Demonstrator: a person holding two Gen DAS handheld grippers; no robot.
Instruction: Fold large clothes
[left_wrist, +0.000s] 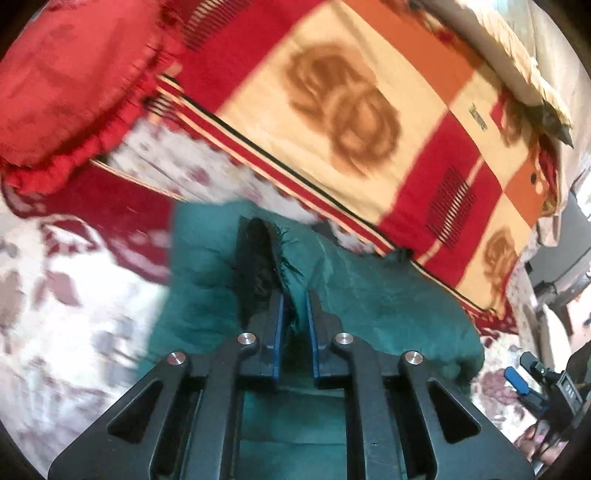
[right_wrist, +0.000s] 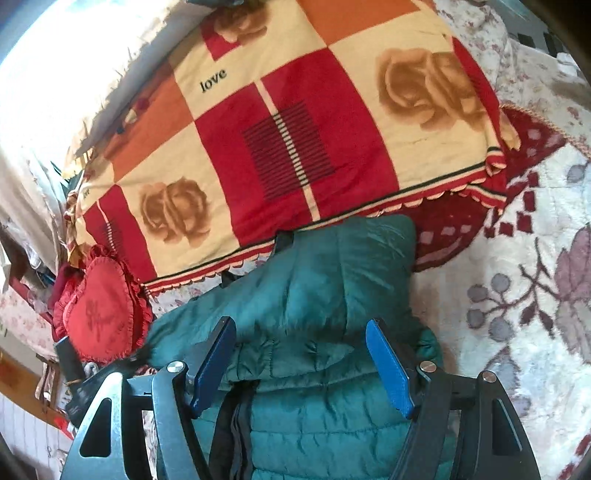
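Fingers of my left gripper (left_wrist: 295, 306) pinch one puffy quilted teal jacket (right_wrist: 314, 280) (black-fur trim); my right gripper (right_wrist: 301, 363) gapes wide above it.

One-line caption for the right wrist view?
Open right gripper poised above a folded teal puffer jacket on a floral bedspread, beside a rose-patterned blanket.

Checkered blanket (right_wrist: 295, 147), red, orange and cream squares with brown rose prints and word "love", spread over bed. Scalloped striped edge along near side. Heart-shaped red cushion (right_wrist: 99, 317), ruffled rim, beside blanket's left corner. White fleece bedcover (right_wrist: 517, 295), maroon and grey floral pattern, lies underneath both.
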